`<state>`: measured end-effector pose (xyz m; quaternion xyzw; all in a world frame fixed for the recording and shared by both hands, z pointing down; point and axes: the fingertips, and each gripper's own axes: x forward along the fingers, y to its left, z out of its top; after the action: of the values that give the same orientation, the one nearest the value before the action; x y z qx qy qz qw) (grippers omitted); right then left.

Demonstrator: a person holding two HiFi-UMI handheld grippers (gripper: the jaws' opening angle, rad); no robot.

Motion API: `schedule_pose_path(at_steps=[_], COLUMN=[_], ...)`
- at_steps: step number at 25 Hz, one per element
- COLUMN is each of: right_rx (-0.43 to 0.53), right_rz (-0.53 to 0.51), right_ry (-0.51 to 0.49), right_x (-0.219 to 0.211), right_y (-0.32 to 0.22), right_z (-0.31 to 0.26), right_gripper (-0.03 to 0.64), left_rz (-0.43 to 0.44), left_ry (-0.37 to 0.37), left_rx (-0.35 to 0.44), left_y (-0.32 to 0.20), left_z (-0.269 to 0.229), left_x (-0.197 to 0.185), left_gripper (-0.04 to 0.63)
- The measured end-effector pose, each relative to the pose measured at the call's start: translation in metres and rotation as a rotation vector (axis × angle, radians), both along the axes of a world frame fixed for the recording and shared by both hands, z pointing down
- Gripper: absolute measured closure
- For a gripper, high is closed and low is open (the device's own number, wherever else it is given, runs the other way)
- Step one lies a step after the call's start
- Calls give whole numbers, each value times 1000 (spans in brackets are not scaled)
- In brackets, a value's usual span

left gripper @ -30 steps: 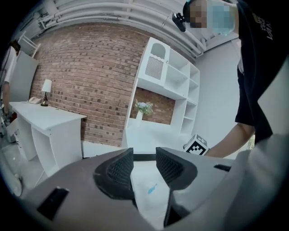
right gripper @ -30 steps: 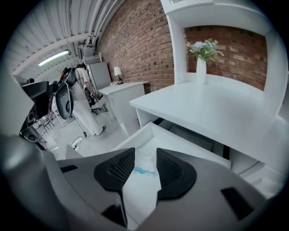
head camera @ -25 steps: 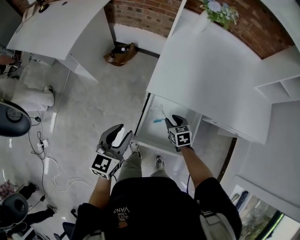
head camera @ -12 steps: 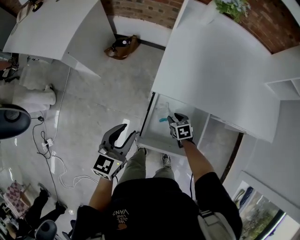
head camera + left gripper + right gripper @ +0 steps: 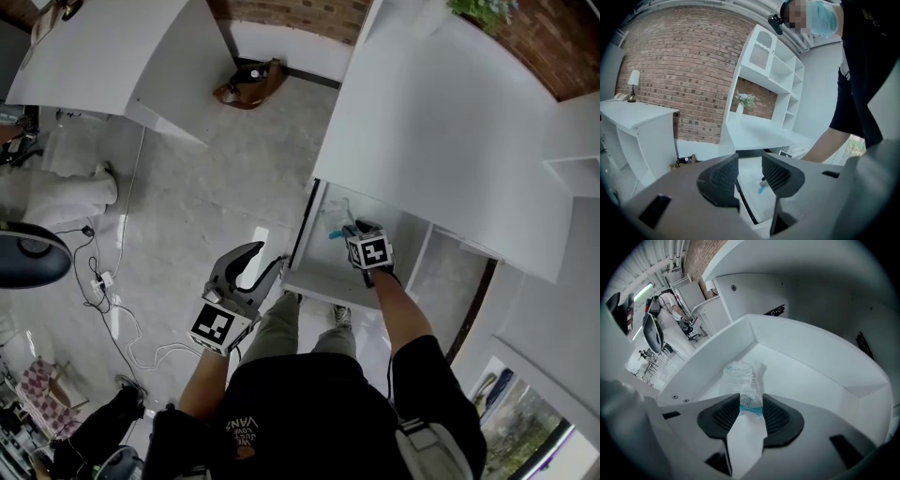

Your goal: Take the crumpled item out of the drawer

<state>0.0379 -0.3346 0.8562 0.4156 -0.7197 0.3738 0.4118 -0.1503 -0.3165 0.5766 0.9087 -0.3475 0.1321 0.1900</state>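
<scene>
Holding the right gripper (image 5: 751, 399) inside the open white drawer (image 5: 825, 380), spread jaws straddling the blue-banded end of the crumpled clear plastic bottle (image 5: 743, 376) lying on the drawer floor; actual contact not showing clearly. Hiding the bottle's near end behind the jaws. Holding the left gripper (image 5: 750, 164) outside, jaws apart, gripping nothing.
</scene>
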Motion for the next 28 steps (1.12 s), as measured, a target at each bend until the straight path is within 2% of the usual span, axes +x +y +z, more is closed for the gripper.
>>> schedule_pose_path(at_steps=[3,6,9,13,19,28], right_rx=[-19,-29,-40,-34,22,136], right_rz=[6,-31,-61,-74,-94,-150], right_ry=[1,4,15,32,-4,-22], right_x=[-2,-8,-10,-9,-10,-12], right_y=[1,0,4,7,3,8], right_z=[3,5,6,0,-22,-81], right_gripper=[477,493,551,578,601,604], left_rz=[14,17,18,15,-1,-42], left_ry=[-3,-5,-4,-6,-7,2], left_rx=[-3,-4,-5,3,-10,25], left_y=[-1,-3,0,3,13,29], left_z=[0,1,1,-1,1,-15], left_x=[-1,-3,-3,-5,-2,6], left_gripper=[460,460,460,460,460,460])
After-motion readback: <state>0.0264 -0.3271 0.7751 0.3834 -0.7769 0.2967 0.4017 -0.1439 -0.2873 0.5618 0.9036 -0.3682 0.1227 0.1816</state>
